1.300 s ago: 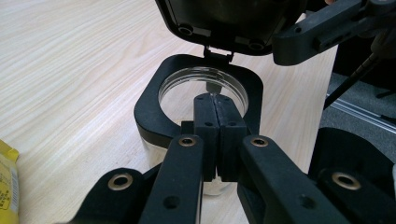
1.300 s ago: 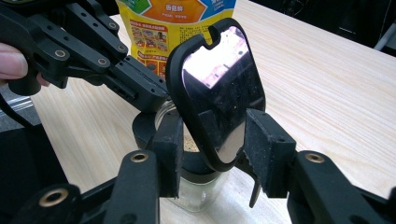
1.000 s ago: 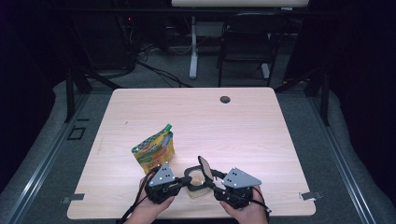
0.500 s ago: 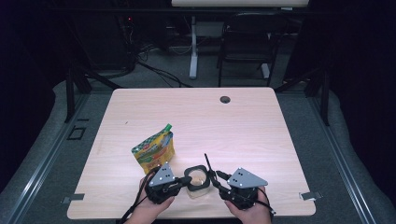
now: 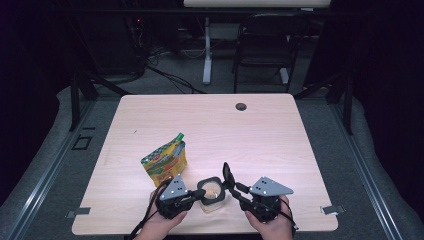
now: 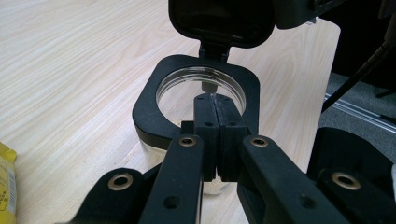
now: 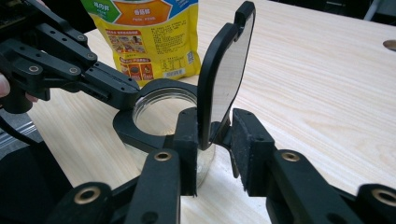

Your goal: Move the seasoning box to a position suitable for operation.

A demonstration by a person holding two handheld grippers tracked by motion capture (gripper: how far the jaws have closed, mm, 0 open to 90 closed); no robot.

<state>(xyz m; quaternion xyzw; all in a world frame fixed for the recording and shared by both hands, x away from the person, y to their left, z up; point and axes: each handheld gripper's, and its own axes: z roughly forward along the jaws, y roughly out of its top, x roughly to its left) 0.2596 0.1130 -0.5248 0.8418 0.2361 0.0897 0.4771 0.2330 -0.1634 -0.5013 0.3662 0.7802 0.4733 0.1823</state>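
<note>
A glass jar point(image 5: 212, 192) with a black square collar point(image 6: 144, 116) stands near the table's front edge. Its hinged lid point(image 7: 224, 70) is swung up, almost upright. My left gripper point(image 6: 215, 97) is shut, and its tips rest on the near side of the collar point(image 7: 123, 128). My right gripper point(image 7: 215, 121) has the foot of the lid point(image 5: 227, 173) between its jaws, which have just been closing. One pad lies against the lid and a slit remains at the other. A yellow and green pouch point(image 5: 165, 162) stands just behind and left of the jar.
The pouch point(image 7: 149, 37) rises close behind the left gripper's fingers point(image 7: 93, 77). A dark round grommet point(image 5: 241, 106) sits in the table's far edge. Bare wood stretches to the right and back. A chair point(image 5: 262, 45) and cables lie beyond the table.
The right gripper's jaws have narrowed around the lid, which now stands more upright and a little further right. The left gripper and the jar have kept still.
</note>
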